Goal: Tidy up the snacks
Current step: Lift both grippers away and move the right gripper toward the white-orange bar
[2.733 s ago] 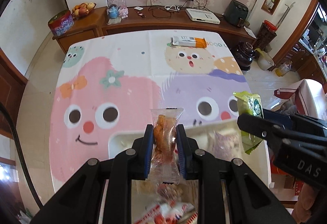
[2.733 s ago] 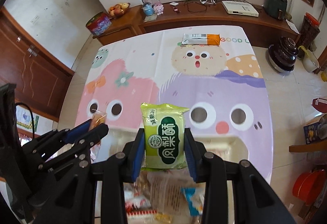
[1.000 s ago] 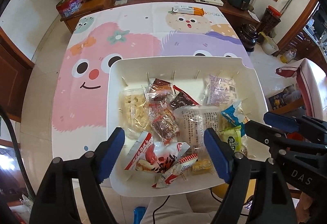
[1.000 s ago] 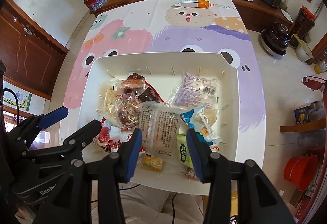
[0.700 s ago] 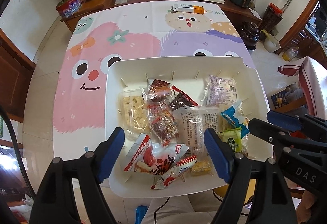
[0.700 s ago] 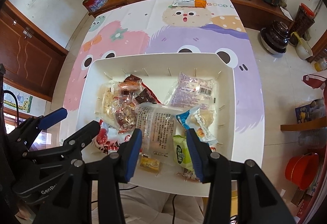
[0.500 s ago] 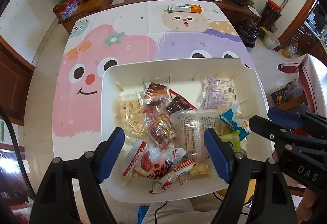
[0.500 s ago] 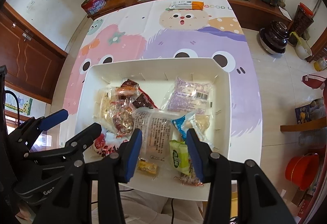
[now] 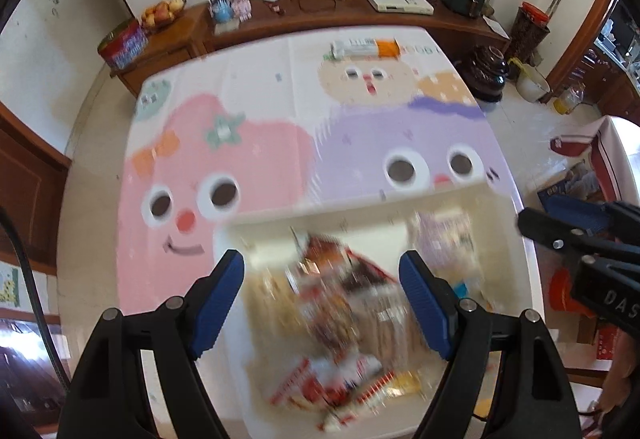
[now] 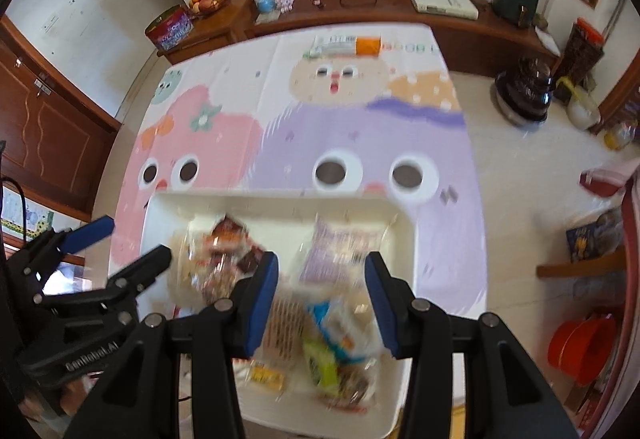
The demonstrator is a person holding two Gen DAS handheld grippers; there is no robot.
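Observation:
A white tray (image 9: 256, 235) (image 10: 168, 223) full of several wrapped snacks lies at the near edge of the table, blurred by motion. My left gripper (image 9: 322, 287) hangs above the tray's middle, jaws wide apart, nothing between them. My right gripper (image 10: 322, 289) hovers over the tray's right half, jaws partly apart and empty; a green packet (image 10: 322, 363) and a blue packet (image 10: 324, 315) lie below it. One white and orange packet (image 9: 366, 47) (image 10: 346, 45) rests alone at the table's far edge.
A cartoon-print cloth (image 9: 240, 143) covers the table. Behind it runs a wooden sideboard (image 9: 320, 15) with a fruit bowl (image 9: 162, 13), a red tin (image 9: 122, 43) and a white box (image 9: 398, 1). A dark pot (image 10: 526, 89) and a red bucket (image 10: 580, 343) stand on the floor at right.
Both grippers dropped their packets into the tray earlier and stay empty. Over the last second both have swung away toward the far side, so the tray has slid down in both views.

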